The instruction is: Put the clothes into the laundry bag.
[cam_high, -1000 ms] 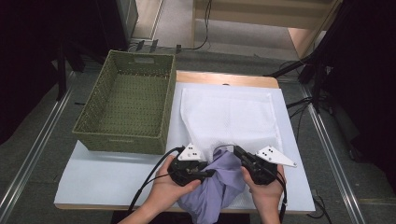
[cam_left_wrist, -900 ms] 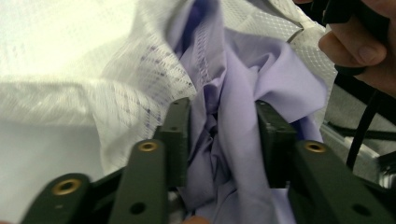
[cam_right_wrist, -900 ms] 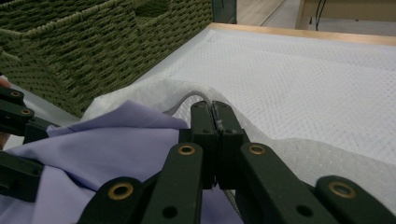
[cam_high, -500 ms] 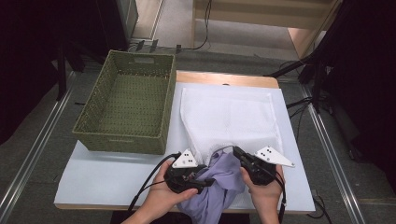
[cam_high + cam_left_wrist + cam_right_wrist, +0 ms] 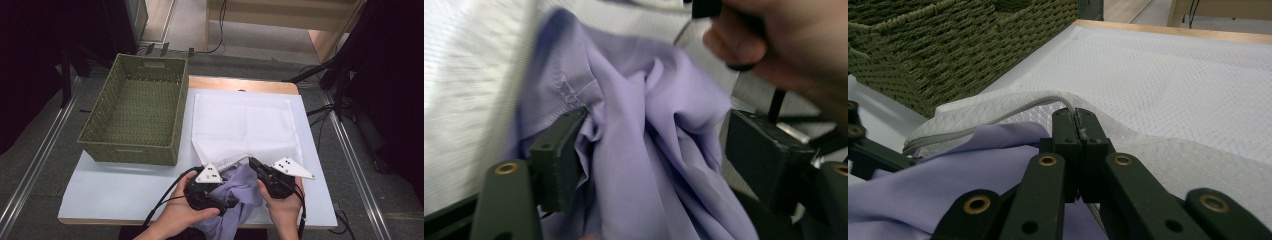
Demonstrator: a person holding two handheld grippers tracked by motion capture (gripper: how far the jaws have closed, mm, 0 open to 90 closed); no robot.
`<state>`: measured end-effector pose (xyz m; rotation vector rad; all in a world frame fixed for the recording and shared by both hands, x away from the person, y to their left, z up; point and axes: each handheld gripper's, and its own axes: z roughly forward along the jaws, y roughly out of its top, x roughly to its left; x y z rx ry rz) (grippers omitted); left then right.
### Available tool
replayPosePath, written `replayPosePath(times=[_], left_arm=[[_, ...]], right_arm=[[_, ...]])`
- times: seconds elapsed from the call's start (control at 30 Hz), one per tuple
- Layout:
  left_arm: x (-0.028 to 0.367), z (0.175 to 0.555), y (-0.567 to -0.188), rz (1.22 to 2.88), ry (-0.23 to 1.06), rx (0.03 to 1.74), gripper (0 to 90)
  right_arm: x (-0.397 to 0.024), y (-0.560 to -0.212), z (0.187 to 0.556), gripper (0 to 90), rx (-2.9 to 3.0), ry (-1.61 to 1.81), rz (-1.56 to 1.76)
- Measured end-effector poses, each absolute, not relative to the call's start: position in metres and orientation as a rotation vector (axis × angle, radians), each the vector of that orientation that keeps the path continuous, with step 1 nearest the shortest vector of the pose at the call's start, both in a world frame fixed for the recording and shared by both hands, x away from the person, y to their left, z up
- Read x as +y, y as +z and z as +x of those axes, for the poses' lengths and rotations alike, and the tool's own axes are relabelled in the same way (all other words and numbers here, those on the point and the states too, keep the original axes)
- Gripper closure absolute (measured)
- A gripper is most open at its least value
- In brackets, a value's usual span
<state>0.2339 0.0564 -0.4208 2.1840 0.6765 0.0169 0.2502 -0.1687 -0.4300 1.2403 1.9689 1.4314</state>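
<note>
Since a second ago, both hands have drawn back to the desk's [image 5: 125, 185] near edge. There, the purple cloth [image 5: 239, 192] enters the white mesh bag [image 5: 245, 125]. Right tongs [image 5: 1079, 131] pinch the bag's rim; left tongs [image 5: 659, 150] are spread around the soft, light cloth, best gathered in folds.

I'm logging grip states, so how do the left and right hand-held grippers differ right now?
The left hand-held gripper has its jaws wide apart with bunched purple cloth between them; the right hand-held gripper is shut on the edge of the white mesh bag. The left points into the cloth, the right along the table toward the green basket. Both are at the table's near edge, beside the cloth.
</note>
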Motion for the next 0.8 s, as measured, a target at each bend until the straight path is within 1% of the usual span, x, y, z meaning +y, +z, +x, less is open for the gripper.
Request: replayPosePath(times=[0.1,0.13,0.17,0.2,0.23,0.3,0.33,0.37,0.47,0.53,0.6,0.7,0.73,0.77,0.8], left_arm=[[0.046,0.240,-0.433,2.247,0.054,0.729,27.7],[0.044,0.243,-0.437,2.276,0.069,0.752,30.6],[0.042,0.245,-0.441,2.291,0.084,0.773,35.5],[0.041,0.246,-0.443,2.300,0.090,0.784,42.3],[0.042,0.247,-0.444,2.304,0.081,0.788,51.4],[0.045,0.249,-0.440,2.287,0.037,0.798,74.1],[0.047,0.251,-0.438,2.268,0.006,0.807,79.5],[0.049,0.253,-0.434,2.238,-0.020,0.819,81.5],[0.057,0.259,-0.420,2.111,-0.093,0.860,82.3],[0.061,0.265,-0.413,2.042,-0.092,0.902,81.8],[0.062,0.269,-0.410,2.015,-0.047,0.932,81.2],[0.058,0.275,-0.419,2.002,0.031,0.982,79.0],[0.055,0.278,-0.425,2.015,0.048,0.998,76.9],[0.052,0.281,-0.433,2.039,0.046,1.008,72.8],[0.048,0.284,-0.440,2.071,0.030,1.005,66.0]], right_arm=[[-0.167,-0.430,0.250,90.0,1.972,1.435,1.235],[-0.166,-0.430,0.249,90.0,1.975,1.436,1.238],[-0.166,-0.429,0.248,90.0,1.976,1.438,1.236],[-0.166,-0.429,0.248,90.0,1.977,1.440,1.229],[-0.166,-0.429,0.247,90.0,1.981,1.439,1.224],[-0.166,-0.428,0.246,90.0,1.986,1.447,1.217],[-0.167,-0.428,0.245,90.0,1.986,1.451,1.217],[-0.167,-0.427,0.245,90.0,1.983,1.456,1.213],[-0.167,-0.425,0.244,90.0,1.981,1.471,1.207],[-0.166,-0.422,0.242,90.0,1.976,1.478,1.197],[-0.165,-0.420,0.240,90.0,1.973,1.487,1.195],[-0.164,-0.418,0.239,90.0,1.971,1.496,1.185],[-0.164,-0.418,0.239,90.0,1.973,1.494,1.182],[-0.164,-0.418,0.240,90.0,1.977,1.492,1.180],[-0.164,-0.419,0.239,90.0,1.978,1.489,1.188]])
